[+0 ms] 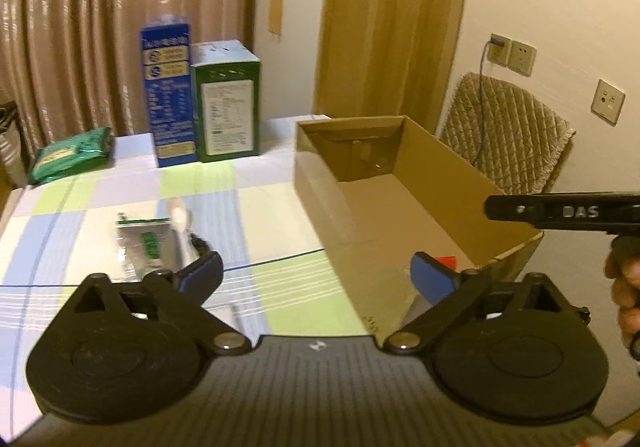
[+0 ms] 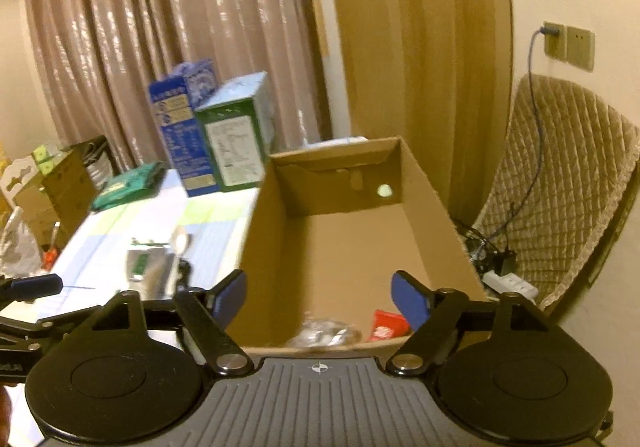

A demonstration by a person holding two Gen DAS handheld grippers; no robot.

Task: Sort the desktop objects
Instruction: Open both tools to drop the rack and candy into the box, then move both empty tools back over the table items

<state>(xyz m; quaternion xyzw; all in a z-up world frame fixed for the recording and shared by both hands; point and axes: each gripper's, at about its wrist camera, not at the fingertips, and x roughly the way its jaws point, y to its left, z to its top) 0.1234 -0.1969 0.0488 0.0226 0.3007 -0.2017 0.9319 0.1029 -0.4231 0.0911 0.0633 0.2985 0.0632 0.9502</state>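
An open cardboard box (image 1: 404, 203) stands on the right of the table; it also shows in the right wrist view (image 2: 352, 243). Inside its near end lie a red packet (image 2: 386, 325) and a clear crinkled wrapper (image 2: 324, 333). A silver sachet with a green label (image 1: 146, 245) and a white spoon (image 1: 178, 215) lie on the checked tablecloth (image 1: 248, 215). My left gripper (image 1: 316, 275) is open and empty, straddling the box's near left corner. My right gripper (image 2: 318, 299) is open and empty above the box's near edge.
A blue carton (image 1: 170, 95) and a green carton (image 1: 226, 103) stand at the table's back. A green bag (image 1: 72, 157) lies at the back left. A quilted chair (image 2: 560, 187) stands to the right, with a power strip (image 2: 510, 281) below. Boxes are stacked to the left of the table (image 2: 60, 183).
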